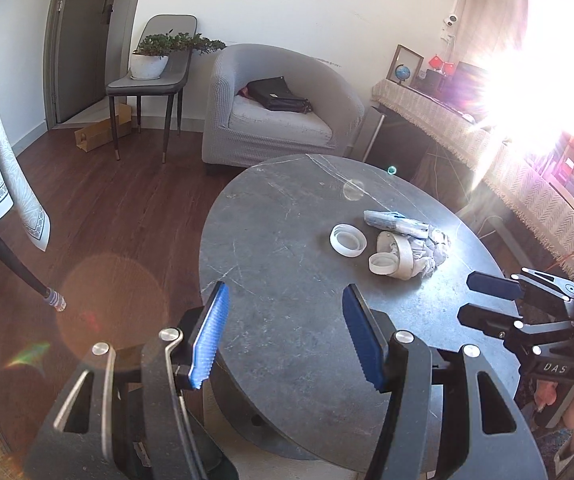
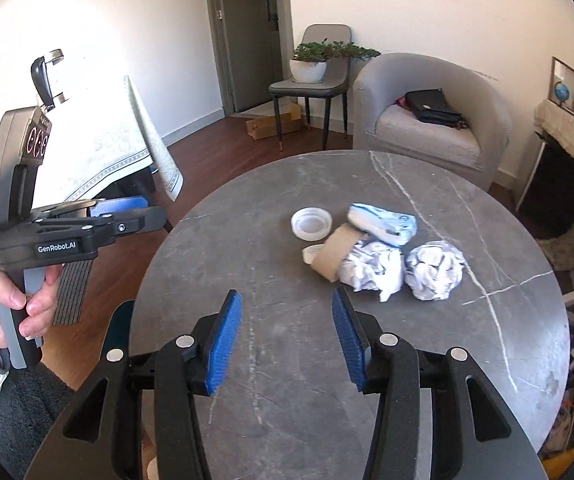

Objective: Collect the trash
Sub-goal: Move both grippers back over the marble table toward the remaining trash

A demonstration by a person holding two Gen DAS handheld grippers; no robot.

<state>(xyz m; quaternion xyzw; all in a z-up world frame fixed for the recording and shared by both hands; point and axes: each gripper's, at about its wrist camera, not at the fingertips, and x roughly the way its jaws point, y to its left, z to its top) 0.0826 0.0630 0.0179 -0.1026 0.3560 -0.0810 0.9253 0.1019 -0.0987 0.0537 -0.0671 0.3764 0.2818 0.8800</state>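
Note:
A small heap of trash lies on the round dark stone table (image 2: pixel 247 208). It holds a white plastic lid (image 2: pixel 311 222), a smaller lid (image 2: pixel 311 254), a cardboard roll (image 2: pixel 335 254), a blue-and-white wrapper (image 2: pixel 383 220) and two crumpled paper balls (image 2: pixel 373 270) (image 2: pixel 433 270). My right gripper (image 2: pixel 287 340) hovers open over the table's near part, short of the heap, with nothing between its fingers. My left gripper (image 1: pixel 287 336) is open and empty too, over the table's near left edge. In the left wrist view the lid (image 1: pixel 347 240) and roll (image 1: pixel 401 256) lie ahead to the right.
A grey armchair (image 2: pixel 427 120) with a black bag stands behind the table. Beside it is a chair (image 2: pixel 311 84) bearing a potted plant, with a cardboard box (image 2: pixel 275 122) on the floor. A cloth-covered table (image 2: pixel 119 148) is at the left and a covered sideboard (image 1: pixel 467 132) at the right in sun glare.

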